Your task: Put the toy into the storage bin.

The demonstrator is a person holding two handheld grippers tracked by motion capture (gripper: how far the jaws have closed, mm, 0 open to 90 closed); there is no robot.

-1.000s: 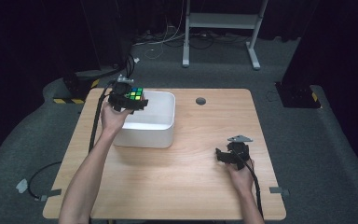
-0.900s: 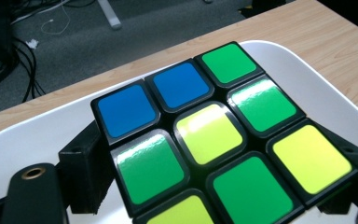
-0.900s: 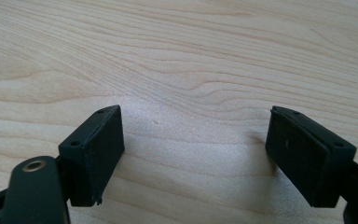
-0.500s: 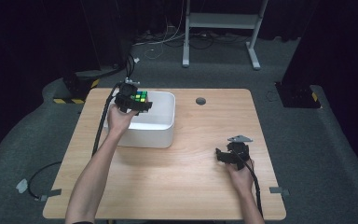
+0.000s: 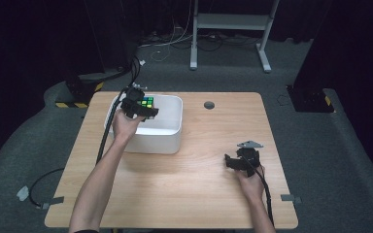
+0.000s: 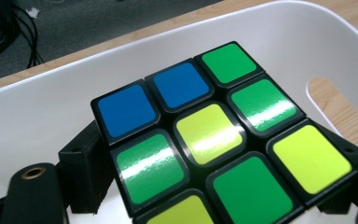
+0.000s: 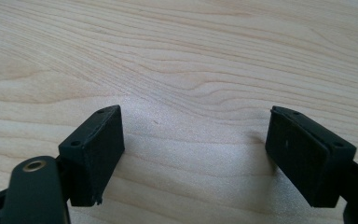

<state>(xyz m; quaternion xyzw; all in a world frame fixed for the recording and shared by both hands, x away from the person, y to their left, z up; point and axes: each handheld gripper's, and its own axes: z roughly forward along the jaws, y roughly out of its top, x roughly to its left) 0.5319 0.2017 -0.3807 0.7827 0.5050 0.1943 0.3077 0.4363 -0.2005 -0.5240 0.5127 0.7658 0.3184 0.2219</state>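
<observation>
Scrambled puzzle cube [image 6: 205, 140] (blue, green, yellow stickers), clamped by left gripper [image 5: 138, 108], right gripper [image 7: 193, 158] spread, empty

A dark recording lab: black curtains [image 5: 39, 43], grey carpet [image 5: 320, 145], loose floor cables [image 5: 167, 41] and a lone wooden table [image 5: 184, 194].

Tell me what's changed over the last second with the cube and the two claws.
The left claw, shut on the puzzle cube, has carried it a little further over the white bin, toward its middle; the cube hangs above the bin, not released. The right claw stayed put on the wooden table, jaws open with nothing between them. The bin has not shifted.
</observation>
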